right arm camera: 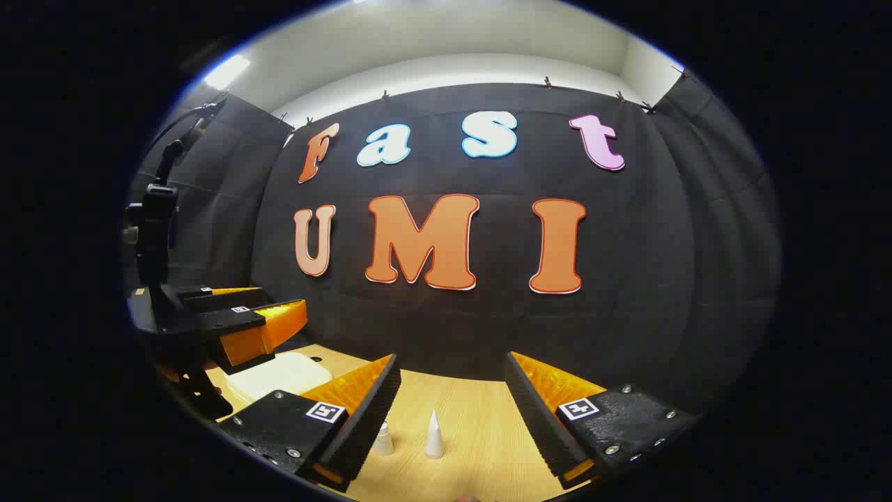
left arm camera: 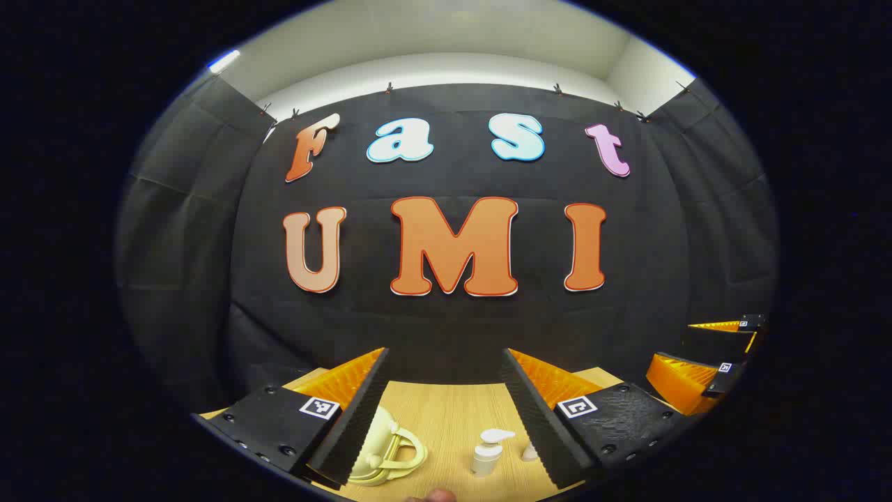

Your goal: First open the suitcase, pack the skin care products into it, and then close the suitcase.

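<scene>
Left tool [left arm camera: 446,418] sits at the bottom of the left gripper view, fingers spread wide apart; right tool [right arm camera: 453,425] likewise gapes at lower centre.

You have one pale suitcase [left arm camera: 387,450], one white pump bottle [left arm camera: 488,451], one white cone-tipped bottle [right arm camera: 434,435] and one small white bottle [right arm camera: 382,440] on one wooden desk [right arm camera: 481,418]. Two grippers, two fingers each.

Suitcase [left arm camera: 387,450]: pale yellow-green, handle showing, lying closed on the wooden table. White pump bottle [left arm camera: 488,450] stands upright beside it. White cone-topped tube [right arm camera: 433,436] stands upright nearby.
</scene>
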